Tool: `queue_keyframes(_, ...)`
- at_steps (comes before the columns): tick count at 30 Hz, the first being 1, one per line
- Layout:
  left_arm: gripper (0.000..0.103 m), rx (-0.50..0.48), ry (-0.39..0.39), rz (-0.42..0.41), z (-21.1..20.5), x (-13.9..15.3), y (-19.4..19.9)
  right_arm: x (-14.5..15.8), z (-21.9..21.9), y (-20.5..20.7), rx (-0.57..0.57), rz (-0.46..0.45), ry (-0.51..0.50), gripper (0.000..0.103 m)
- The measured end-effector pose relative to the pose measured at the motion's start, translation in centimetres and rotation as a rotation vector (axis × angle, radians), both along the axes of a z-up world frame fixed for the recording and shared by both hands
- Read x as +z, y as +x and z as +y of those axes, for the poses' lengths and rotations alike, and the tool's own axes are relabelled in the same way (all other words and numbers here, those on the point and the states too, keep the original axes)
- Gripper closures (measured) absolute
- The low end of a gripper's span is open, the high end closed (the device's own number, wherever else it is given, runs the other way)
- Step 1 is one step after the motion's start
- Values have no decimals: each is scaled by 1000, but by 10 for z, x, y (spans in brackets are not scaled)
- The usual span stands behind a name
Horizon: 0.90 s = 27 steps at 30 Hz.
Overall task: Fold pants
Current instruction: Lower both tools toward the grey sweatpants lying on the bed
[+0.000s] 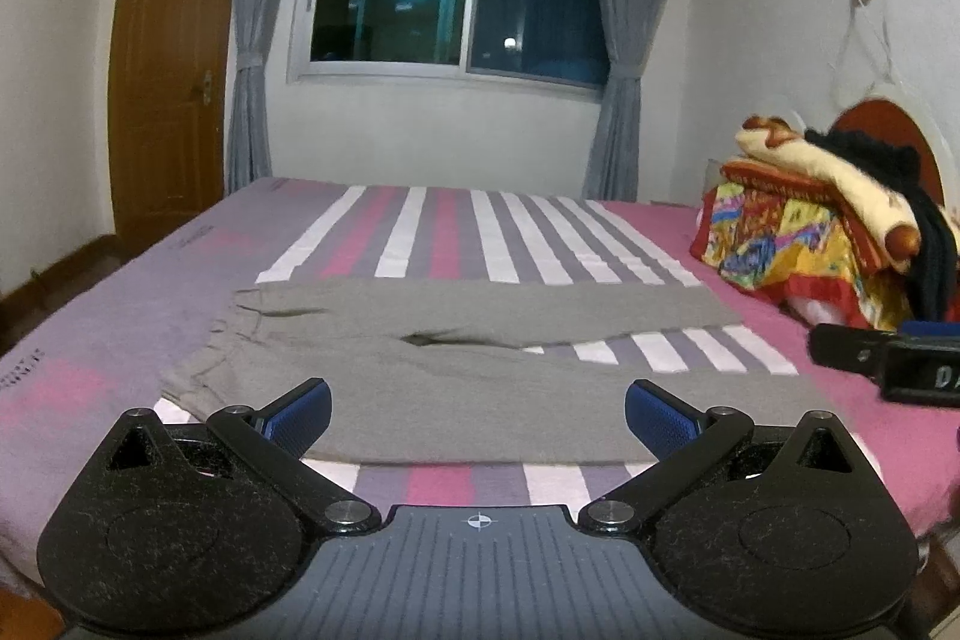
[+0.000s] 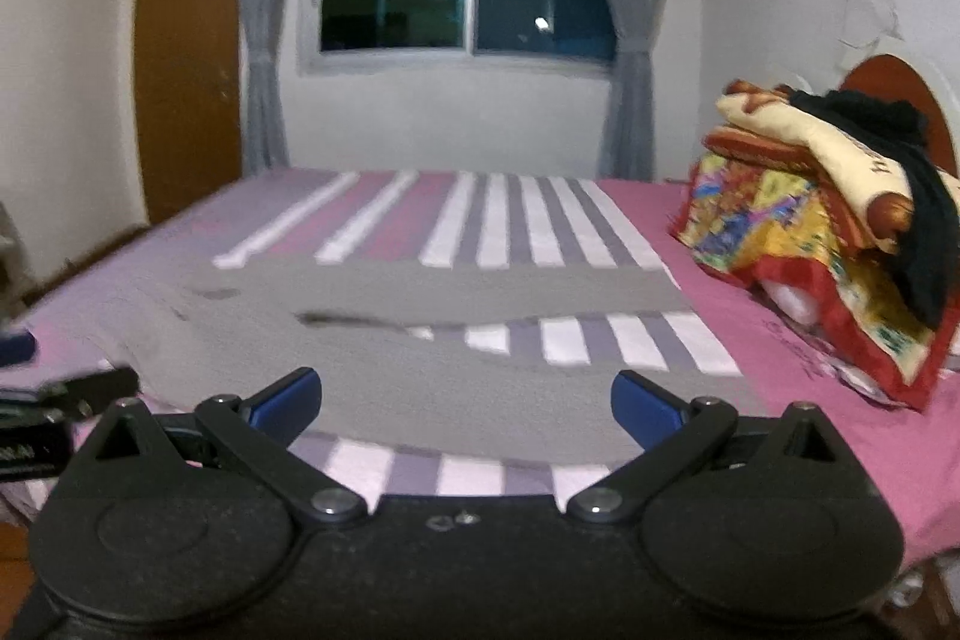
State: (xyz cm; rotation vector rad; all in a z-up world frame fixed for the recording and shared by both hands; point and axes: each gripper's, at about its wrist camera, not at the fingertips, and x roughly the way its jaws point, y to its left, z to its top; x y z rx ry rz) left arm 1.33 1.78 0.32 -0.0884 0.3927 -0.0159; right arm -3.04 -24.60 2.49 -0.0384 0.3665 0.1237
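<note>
While pants [image 1: 456,370] lie flat, "DA" marks the right gripper [image 1: 888,364].

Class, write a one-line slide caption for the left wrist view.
Open left gripper hovers over grey pants spread flat on a striped bed.

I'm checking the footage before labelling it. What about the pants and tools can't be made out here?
- Pants: near hem hidden behind the left tool in the left wrist view.
- Waistband detail: motion-blurred in the right wrist view.
- Right tool: cut off by the frame's right edge in the left wrist view.
</note>
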Motion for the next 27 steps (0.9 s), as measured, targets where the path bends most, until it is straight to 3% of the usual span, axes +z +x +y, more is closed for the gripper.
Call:
queue_keyframes(6,0,89,-56,19,50,1,44,9,-3,41,34,-2,34,0)
queue_keyframes(12,0,129,-36,35,83,5,93,16,19,83,100,6,-21,0)
queue_keyframes(18,0,165,83,70,104,-9,149,15,41,130,190,9,-47,0)
queue_keyframes(20,0,147,62,90,125,-17,177,11,46,152,226,24,-50,0)
queue_keyframes(23,0,134,31,125,166,-29,222,6,54,190,290,46,-33,11)
queue_keyframes(25,0,143,89,129,187,-36,253,1,60,221,316,58,-37,26)
queue_keyframes(27,0,157,160,148,205,-45,287,-5,65,252,349,66,-37,28)
